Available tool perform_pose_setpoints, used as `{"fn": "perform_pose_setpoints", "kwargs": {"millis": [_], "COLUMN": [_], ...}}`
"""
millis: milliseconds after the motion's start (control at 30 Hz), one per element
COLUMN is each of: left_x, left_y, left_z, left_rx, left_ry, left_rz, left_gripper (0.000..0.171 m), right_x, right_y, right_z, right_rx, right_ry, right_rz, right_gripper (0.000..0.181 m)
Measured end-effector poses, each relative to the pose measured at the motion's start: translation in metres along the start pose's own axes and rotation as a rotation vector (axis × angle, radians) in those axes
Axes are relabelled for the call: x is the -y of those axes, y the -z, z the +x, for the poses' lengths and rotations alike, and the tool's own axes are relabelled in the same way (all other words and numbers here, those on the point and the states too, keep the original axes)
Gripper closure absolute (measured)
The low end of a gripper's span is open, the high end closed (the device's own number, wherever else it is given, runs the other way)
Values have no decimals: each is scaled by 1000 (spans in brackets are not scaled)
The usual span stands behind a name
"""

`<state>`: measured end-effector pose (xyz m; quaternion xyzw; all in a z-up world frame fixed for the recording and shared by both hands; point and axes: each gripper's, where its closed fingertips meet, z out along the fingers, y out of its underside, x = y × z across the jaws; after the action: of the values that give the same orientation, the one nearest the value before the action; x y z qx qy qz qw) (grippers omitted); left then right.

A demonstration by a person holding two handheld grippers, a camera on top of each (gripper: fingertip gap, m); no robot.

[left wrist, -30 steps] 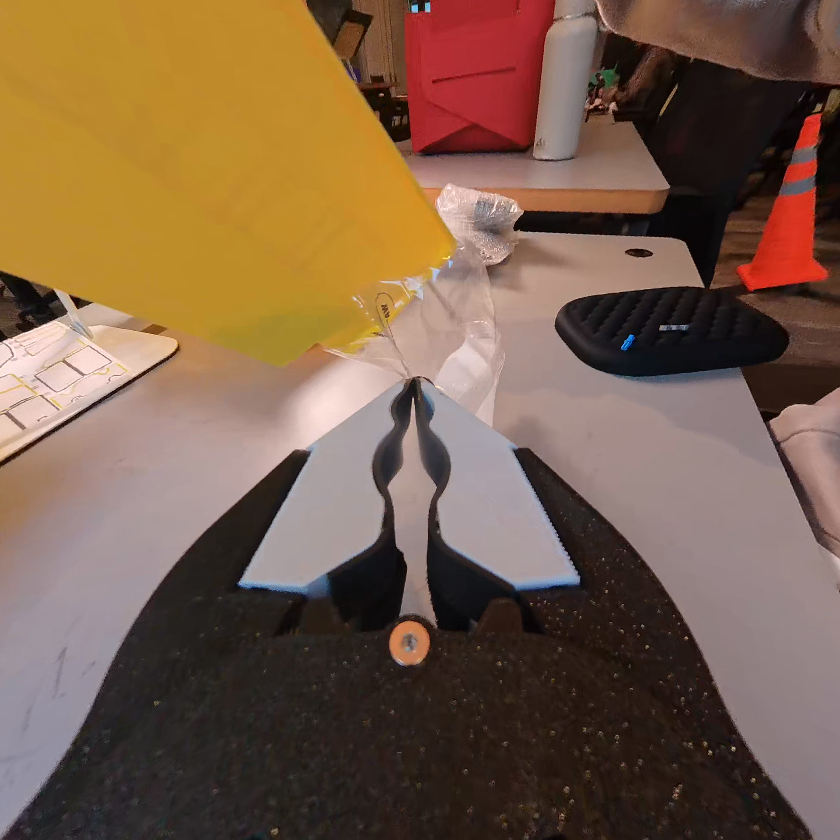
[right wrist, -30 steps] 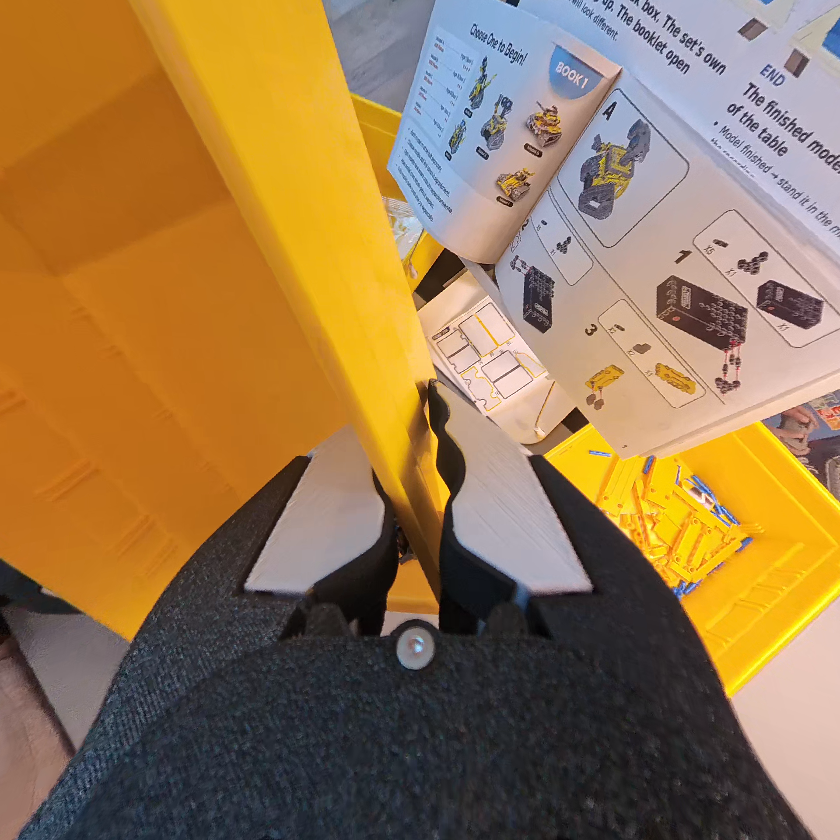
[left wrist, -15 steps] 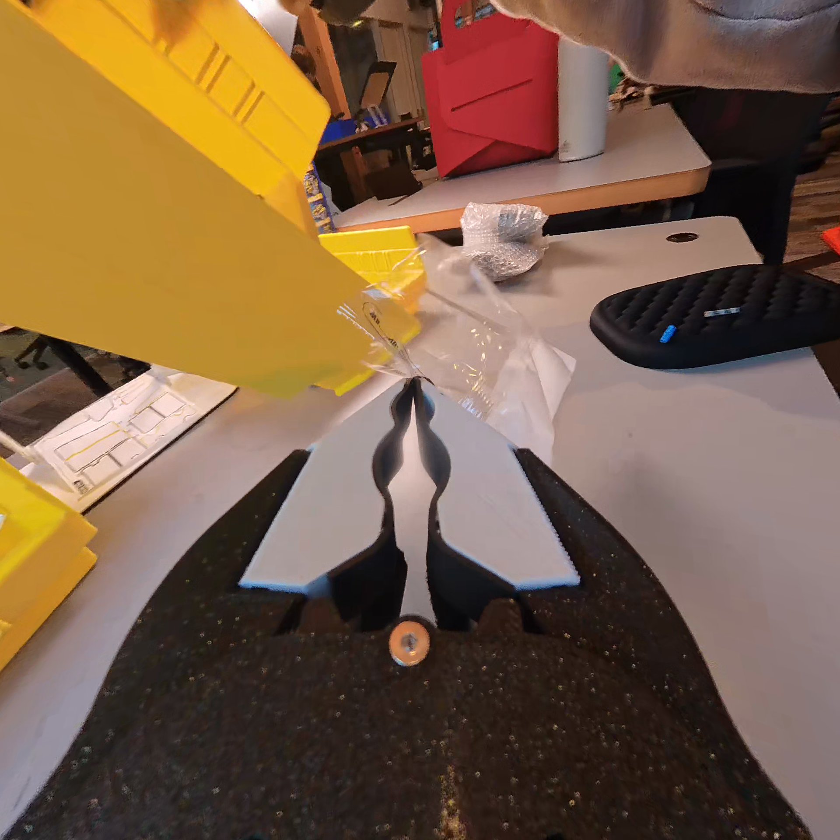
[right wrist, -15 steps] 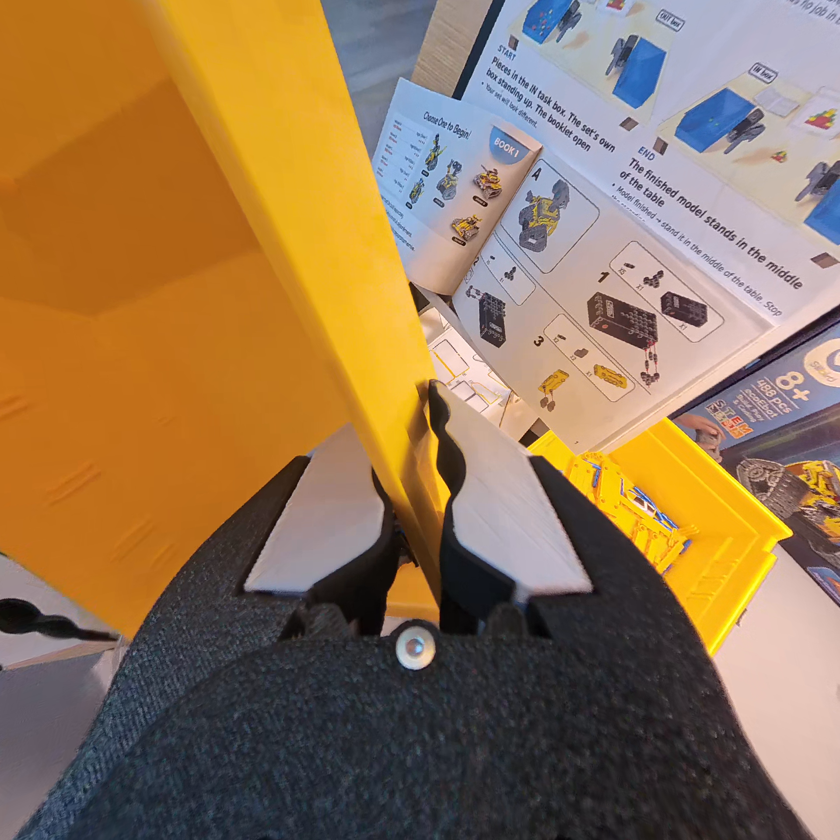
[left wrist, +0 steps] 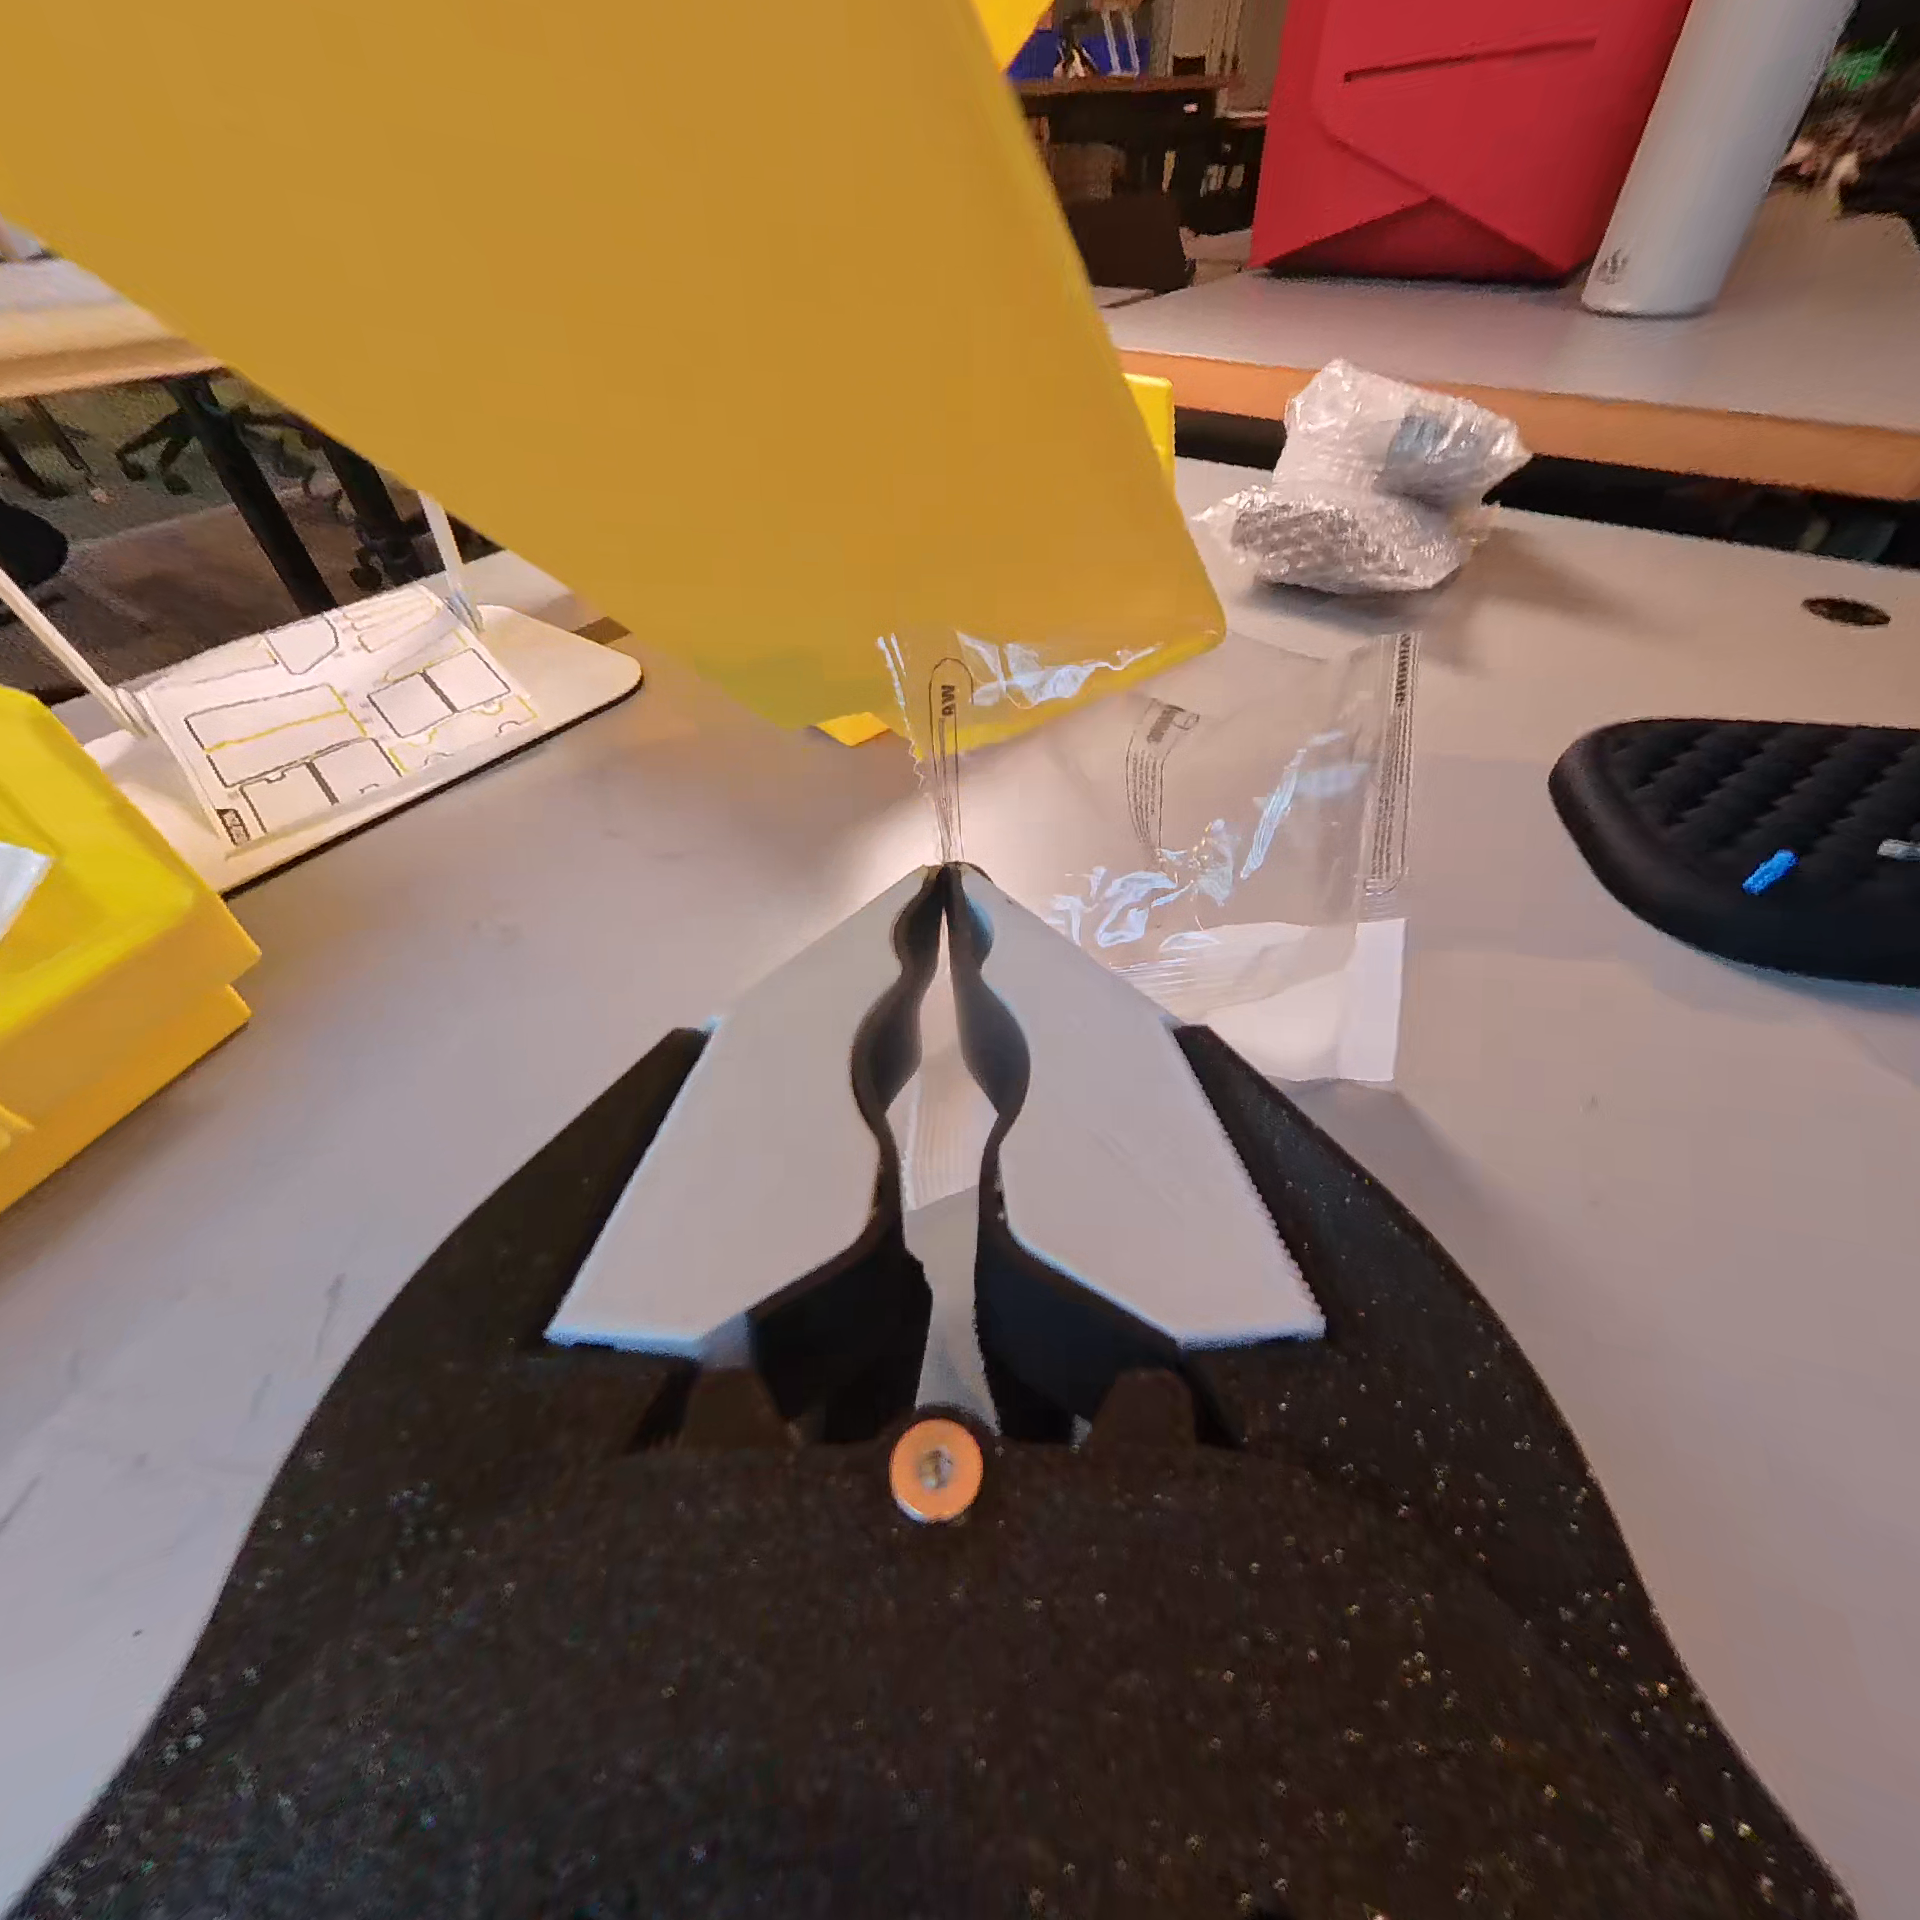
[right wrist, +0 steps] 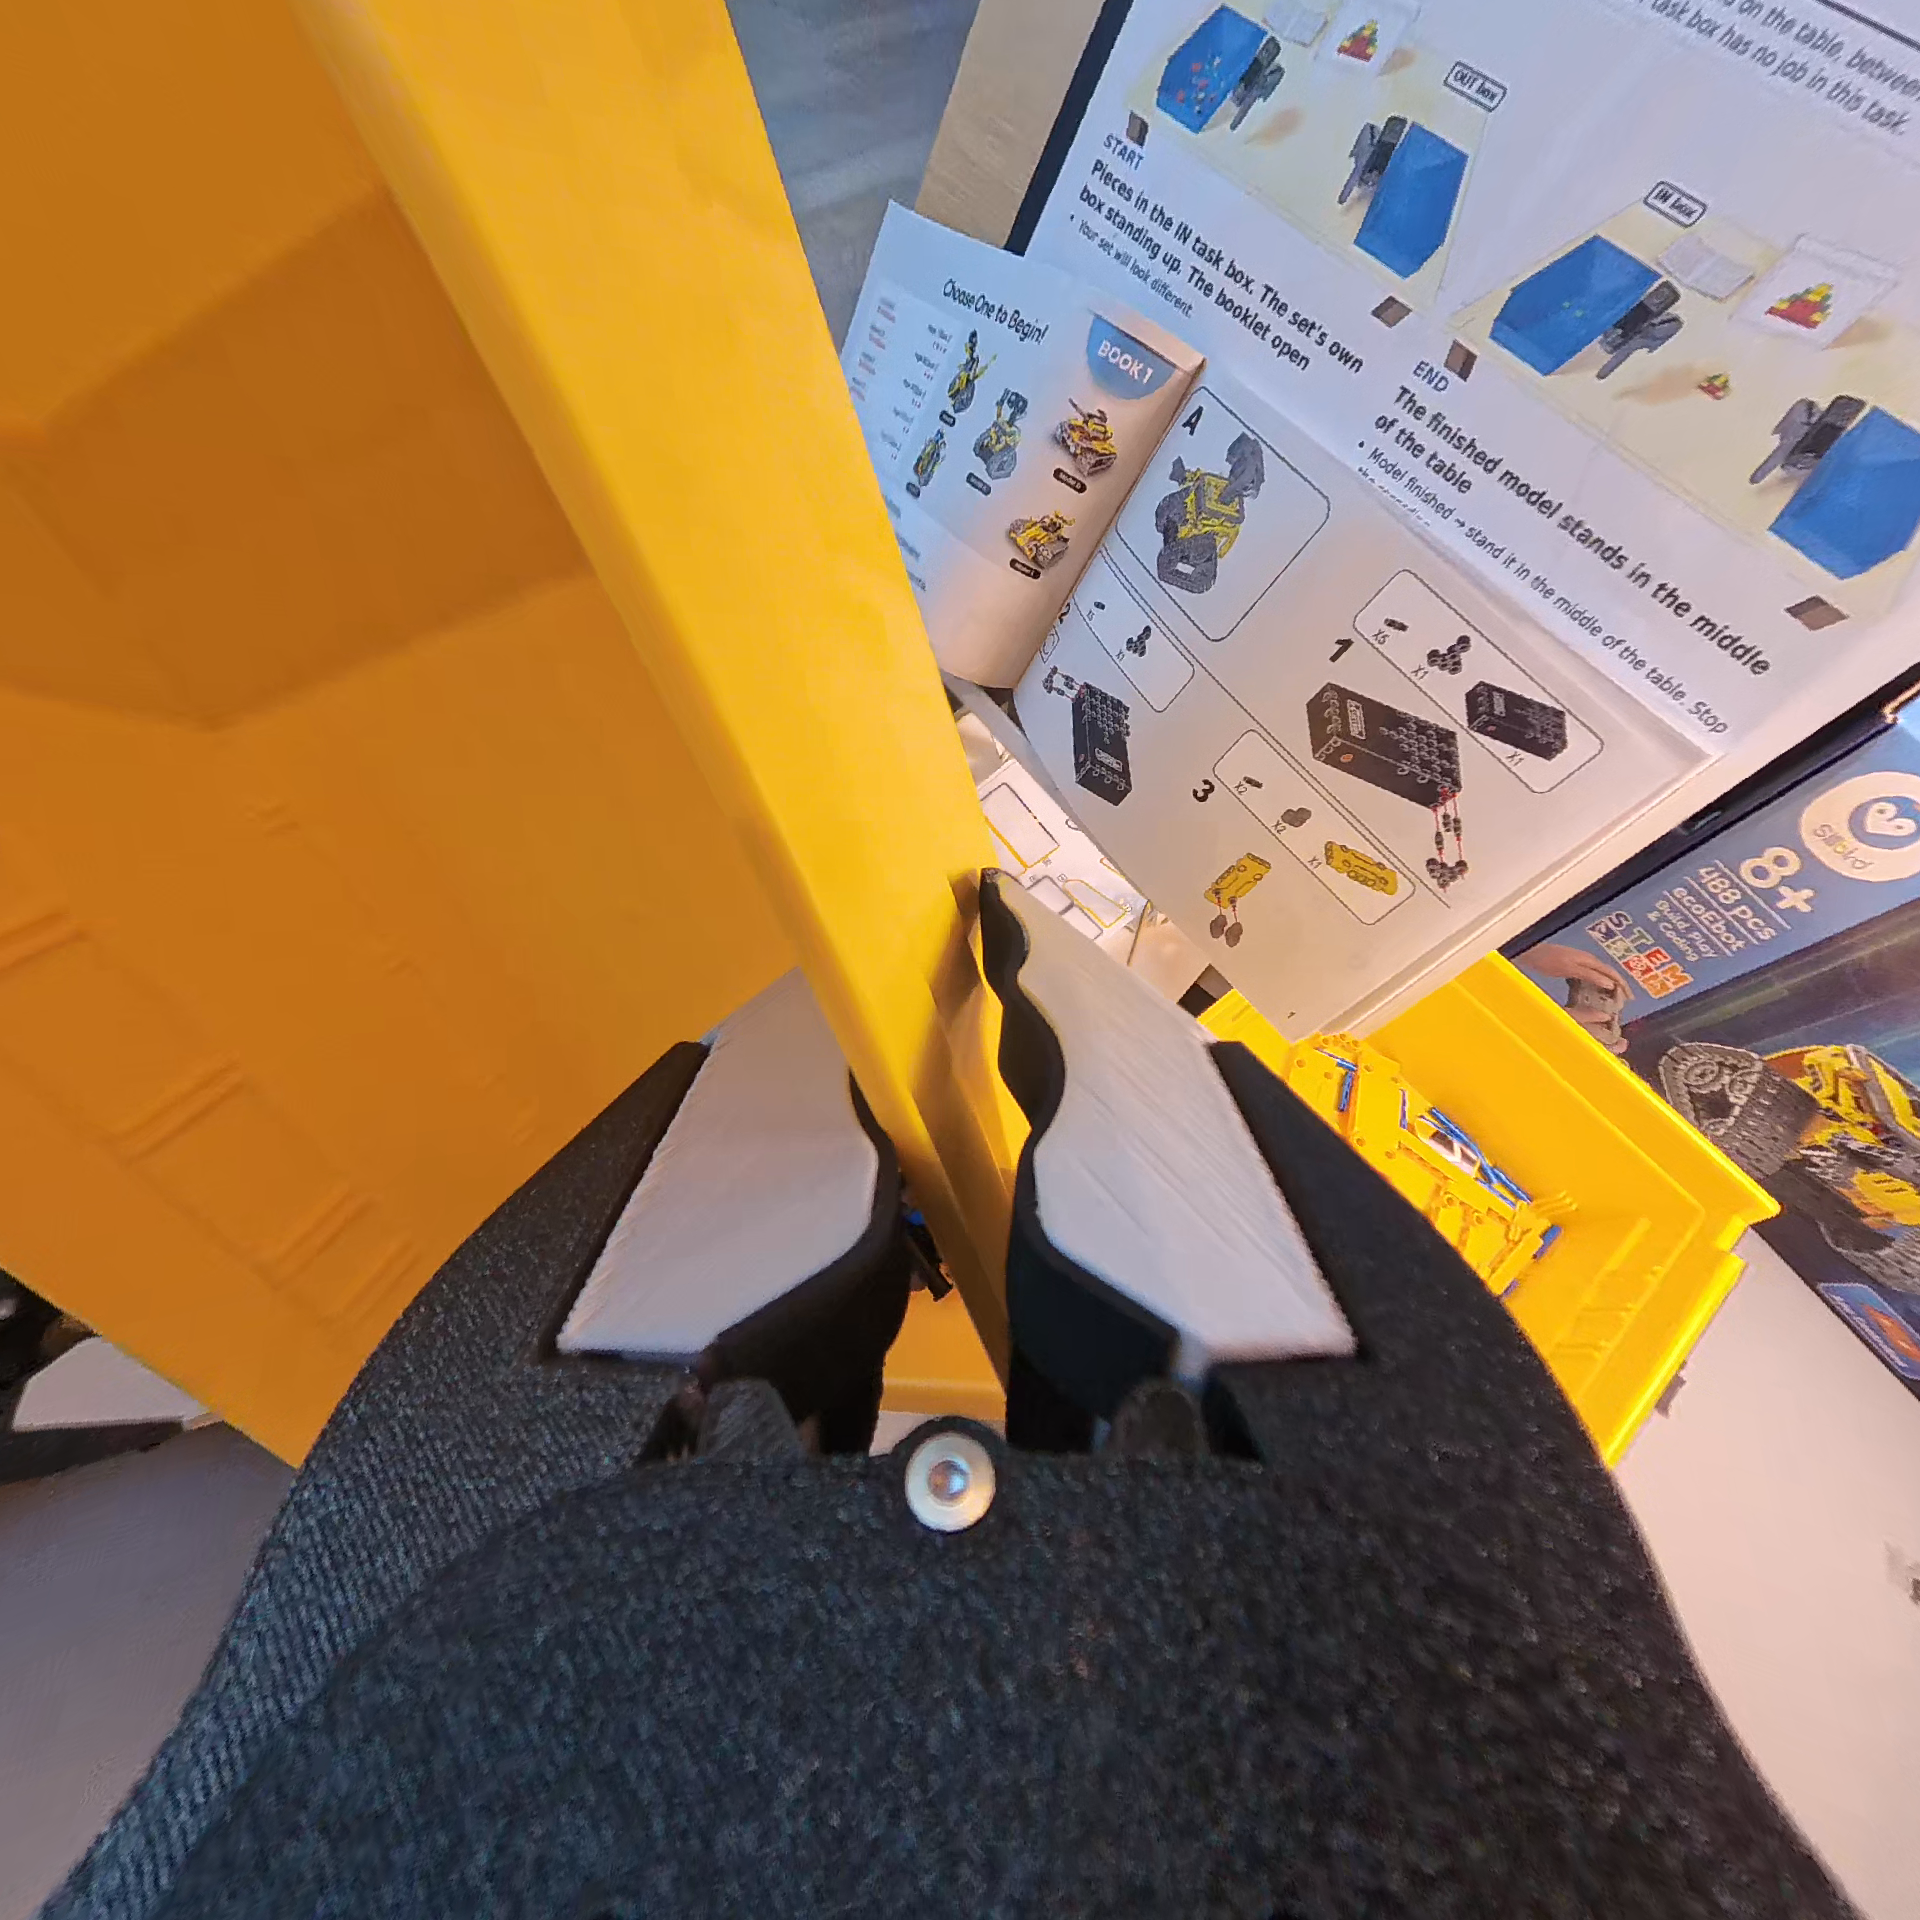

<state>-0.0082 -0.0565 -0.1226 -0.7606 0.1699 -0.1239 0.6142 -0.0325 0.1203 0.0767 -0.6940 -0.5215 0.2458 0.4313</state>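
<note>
Yellow plastic bin (right wrist: 416, 623), tilted and held off the surface (left wrist: 520, 1039), with one side wall clamped between the fingers of the right tool (right wrist: 904, 935), one finger inside the bin and one outside; left tool (left wrist: 943, 878) pressed together at its tips, pinching a thin edge of a clear plastic bag (left wrist: 1247, 831); from the pinch the film rises toward the bin's lowest corner, seen from beneath in the left wrist view (left wrist: 623, 364), though contact between film and bin cannot be told; the rest of the bag trails right and lies crumpled on the surface. Near the left tool: a black textured pad (left wrist: 1745, 831) to the right, a bubble-wrap bundle (left wrist: 1371, 499) beyond the bag, a white board with outlined shapes (left wrist: 364, 707) to the left. Beyond the right tool: a second yellow bin (right wrist: 1621, 1195) holding loose yellow pieces, an open instruction booklet (right wrist: 1299, 675) propped above it, a blue boxed set (right wrist: 1787, 987) just beside that bin.
</note>
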Motion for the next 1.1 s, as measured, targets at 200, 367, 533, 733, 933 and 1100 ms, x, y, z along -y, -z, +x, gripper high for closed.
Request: {"fn": "perform_pose_setpoints", "kwargs": {"millis": [200, 367, 533, 733, 933, 1100], "left_x": [6, 11, 13, 13, 15, 17], "left_y": [-10, -10, -6, -5, -3, -2], "left_z": [-13, -13, -15, -14, -12, -8], "left_rx": [-15, -58, -69, -81, -103, -142], "left_ry": [120, 135, 132, 125, 129, 135], "left_rz": [37, 79, 93, 97, 107, 123], "left_gripper": [171, 171, 171, 171, 171, 171], "right_x": [13, 17, 13, 6, 0, -5], "right_y": [4, 11, 18, 28, 38, 38], "right_z": [9, 13, 11, 12, 15, 16], "right_rx": [12, 44, 82, 113, 123, 116], "right_ry": [-39, -76, -100, -131, -135, -134], "right_rz": [9, 4, -6, -17, -36, -39], "right_gripper": [176, 176, 177, 177, 177, 176]}}
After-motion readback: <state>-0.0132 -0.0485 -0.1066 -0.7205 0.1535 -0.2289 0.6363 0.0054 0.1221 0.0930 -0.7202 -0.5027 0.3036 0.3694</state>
